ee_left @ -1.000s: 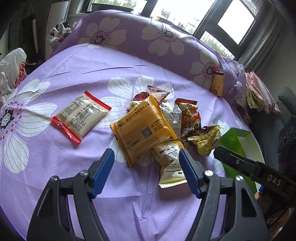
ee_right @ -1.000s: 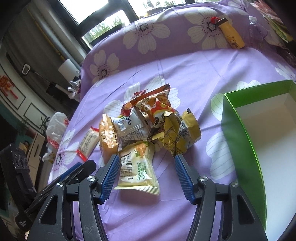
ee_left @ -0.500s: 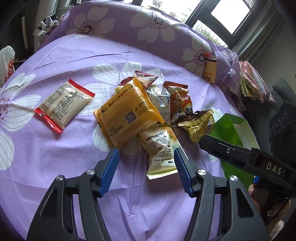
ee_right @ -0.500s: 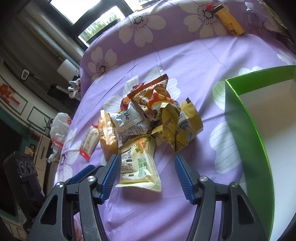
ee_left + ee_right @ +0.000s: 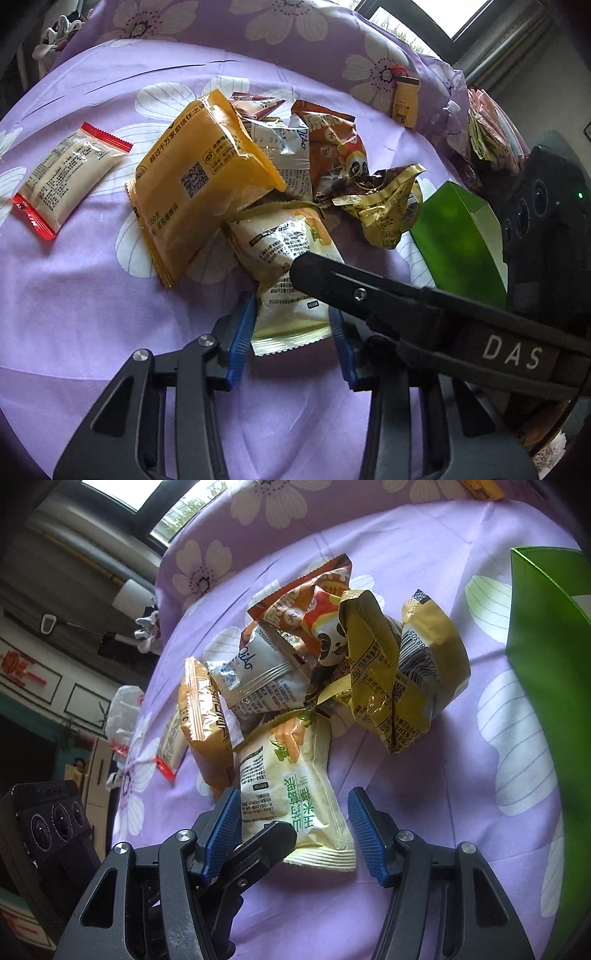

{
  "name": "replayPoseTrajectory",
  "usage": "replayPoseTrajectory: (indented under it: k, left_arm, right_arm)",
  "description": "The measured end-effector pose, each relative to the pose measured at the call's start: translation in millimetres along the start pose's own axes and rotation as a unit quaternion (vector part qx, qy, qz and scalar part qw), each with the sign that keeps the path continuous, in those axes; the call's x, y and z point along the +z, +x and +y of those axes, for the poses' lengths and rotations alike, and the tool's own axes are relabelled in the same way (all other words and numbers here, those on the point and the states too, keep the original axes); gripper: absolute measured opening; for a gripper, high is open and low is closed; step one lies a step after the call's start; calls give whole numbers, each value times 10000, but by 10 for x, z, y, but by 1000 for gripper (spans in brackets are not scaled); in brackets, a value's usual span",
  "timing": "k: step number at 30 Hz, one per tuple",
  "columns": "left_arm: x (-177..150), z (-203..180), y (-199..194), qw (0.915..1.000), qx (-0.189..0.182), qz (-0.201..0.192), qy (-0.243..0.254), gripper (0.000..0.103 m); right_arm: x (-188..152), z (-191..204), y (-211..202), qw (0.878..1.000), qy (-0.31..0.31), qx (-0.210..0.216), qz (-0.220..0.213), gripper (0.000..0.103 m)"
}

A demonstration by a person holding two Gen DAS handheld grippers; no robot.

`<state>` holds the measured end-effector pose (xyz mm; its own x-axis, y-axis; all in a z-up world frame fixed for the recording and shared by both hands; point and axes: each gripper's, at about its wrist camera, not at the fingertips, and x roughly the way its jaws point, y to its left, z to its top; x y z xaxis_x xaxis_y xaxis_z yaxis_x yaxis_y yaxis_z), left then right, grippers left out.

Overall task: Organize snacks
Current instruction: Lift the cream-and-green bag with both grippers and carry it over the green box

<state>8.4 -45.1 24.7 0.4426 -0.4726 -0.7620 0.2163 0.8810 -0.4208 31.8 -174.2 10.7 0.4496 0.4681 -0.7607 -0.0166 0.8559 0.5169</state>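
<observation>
Both the left gripper [image 5: 291, 343] and the right gripper [image 5: 291, 830] stand with jaws apart astride the near end of the pale yellow corn snack packet [image 5: 286, 266], not clamped on it. That packet's far end is tucked under the orange biscuit packet [image 5: 201, 181] in the snack pile on the purple floral bedsheet [image 5: 92, 295]. Right of the packet, the green box [image 5: 535, 657] is cut off at the frame edge, and the right gripper's arm hides part of the packet in the left view.

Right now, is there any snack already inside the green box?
Cannot tell: the right wrist view shows only part of the green box, and the snack pile visibly lies beside it on the purple sheet.
</observation>
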Motion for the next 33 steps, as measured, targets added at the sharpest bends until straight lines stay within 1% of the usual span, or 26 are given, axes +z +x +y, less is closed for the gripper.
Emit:
replayPoseTrajectory:
  k: [1, 2, 4, 7, 9, 13, 20, 24, 27, 33]
  left_arm:
    - [-7, -14, -3, 10000, 18, -24, 41, 37]
    - [-12, -24, -7, 9999, 81, -52, 80, 36]
    - [-22, -49, -25, 9998, 94, -112, 152, 32]
    - [-35, -114, -90, 9991, 145, -272, 283, 31]
    - [-29, -170, -156, 9984, 85, -409, 383, 31]
    - [-57, -283, -321, 9959, -54, -688, 586, 26]
    - [-65, -520, -553, 9903, -37, -1075, 876, 26]
    - [-19, -732, -664, 9842, 10, -1262, 1239, 26]
    - [-4, -866, -685, 9819, -1, -1326, 1355, 26]
    - [10, -1177, -688, 9767, -149, -1430, 1591, 26]
  right_arm:
    - [-3, 8, -1, 10000, -16, 14, 1, 56]
    - [-7, 7, 5, 10000, -5, 93, 26, 54]
    - [-21, 0, -1, 10000, 19, 96, -1, 53]
    - [-45, 62, -75, 9999, -56, 60, -77, 51]
    - [-63, 150, -163, 9996, -203, 97, -194, 51]
    - [-118, 297, -378, 9979, -429, 135, -462, 51]
    - [-155, 366, -717, 9954, -505, 271, -769, 51]
    - [-158, 381, -952, 9922, -572, 325, -1062, 51]
    - [-153, 345, -1088, 9906, -528, 359, -1210, 51]
    - [-152, 216, -1385, 9874, -446, 231, -1501, 51]
